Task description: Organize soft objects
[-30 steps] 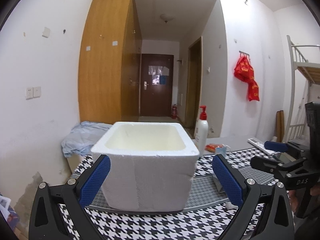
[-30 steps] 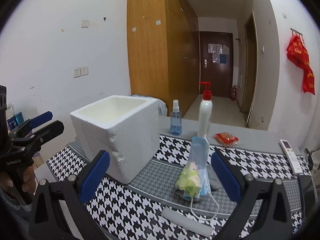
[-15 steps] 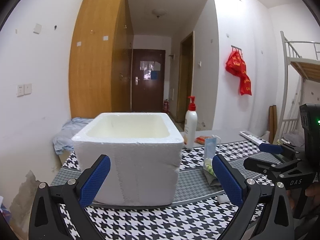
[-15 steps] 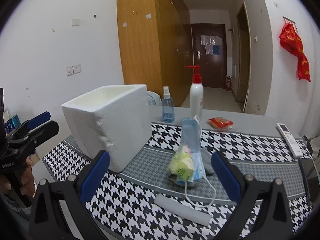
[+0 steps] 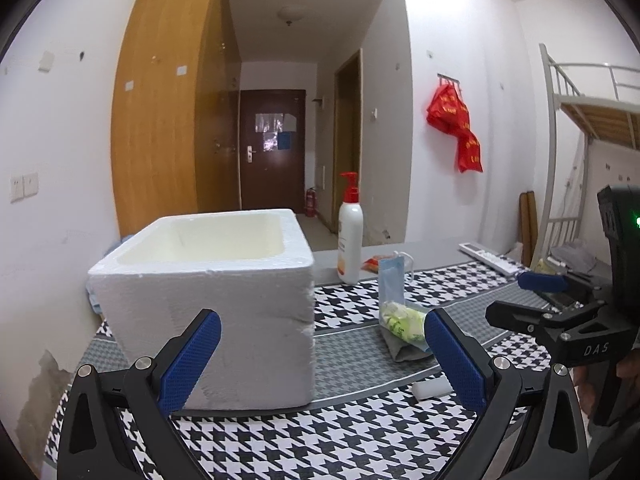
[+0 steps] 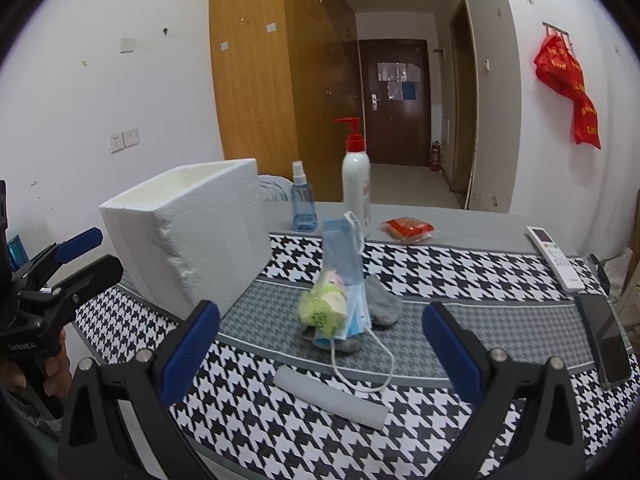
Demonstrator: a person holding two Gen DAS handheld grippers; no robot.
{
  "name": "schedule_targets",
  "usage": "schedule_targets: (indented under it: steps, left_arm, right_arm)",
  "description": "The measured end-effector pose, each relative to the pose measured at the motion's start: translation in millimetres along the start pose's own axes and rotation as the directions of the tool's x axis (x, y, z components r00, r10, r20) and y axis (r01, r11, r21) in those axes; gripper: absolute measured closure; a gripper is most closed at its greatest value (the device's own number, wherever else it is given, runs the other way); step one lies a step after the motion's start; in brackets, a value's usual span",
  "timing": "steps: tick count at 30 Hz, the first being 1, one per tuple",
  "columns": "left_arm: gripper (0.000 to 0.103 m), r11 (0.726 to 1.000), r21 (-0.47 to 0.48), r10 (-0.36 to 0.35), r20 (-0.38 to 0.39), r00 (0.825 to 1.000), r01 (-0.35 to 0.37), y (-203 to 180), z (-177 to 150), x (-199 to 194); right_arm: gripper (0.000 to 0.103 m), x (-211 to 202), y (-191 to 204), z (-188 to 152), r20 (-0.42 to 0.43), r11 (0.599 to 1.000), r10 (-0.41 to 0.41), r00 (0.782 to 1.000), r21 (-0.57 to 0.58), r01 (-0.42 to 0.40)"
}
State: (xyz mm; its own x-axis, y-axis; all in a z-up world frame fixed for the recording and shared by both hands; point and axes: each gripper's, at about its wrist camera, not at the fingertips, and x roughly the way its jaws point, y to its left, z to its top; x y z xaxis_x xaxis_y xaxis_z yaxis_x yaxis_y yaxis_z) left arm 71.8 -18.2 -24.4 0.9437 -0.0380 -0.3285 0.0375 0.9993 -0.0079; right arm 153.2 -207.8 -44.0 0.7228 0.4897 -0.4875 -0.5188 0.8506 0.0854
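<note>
Both tongs hang spread wide with nothing between their blue pads, the left tongs [image 5: 322,356] facing the near wall of the foam box [image 5: 208,304] and the right tongs [image 6: 320,344] aimed at the soft things just beside that box. As far as I can see, the sorting has not begun: what shows of the box's inside looks bare, though its floor is hidden from me. Still out on the desk [image 6: 460,268] are a blue face mask [image 6: 346,256] standing up over a green-and-yellow packet [image 6: 322,308], a grey sock [image 6: 384,300] touching them, and a white foam strip [image 6: 330,396] nearer the right tongs. All of them are left to move, I judge.
</note>
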Motion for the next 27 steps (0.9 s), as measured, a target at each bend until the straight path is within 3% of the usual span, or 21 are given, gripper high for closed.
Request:
schedule_targets:
  steps: [18,27]
  left_arm:
    - [0.001,0.993,0.052,-0.103,-0.122,0.987,0.110,-28,-14,37]
    - [0.001,0.992,0.065,-0.098,-0.146,0.984,0.108,-28,-18,44]
  right_arm:
    - [0.001,29,-18,-6,-0.068,1.000,0.002,0.998,0.005,-0.002]
    - [0.001,57,-15,-1,-0.119,0.999,0.037,0.992,-0.025,-0.040]
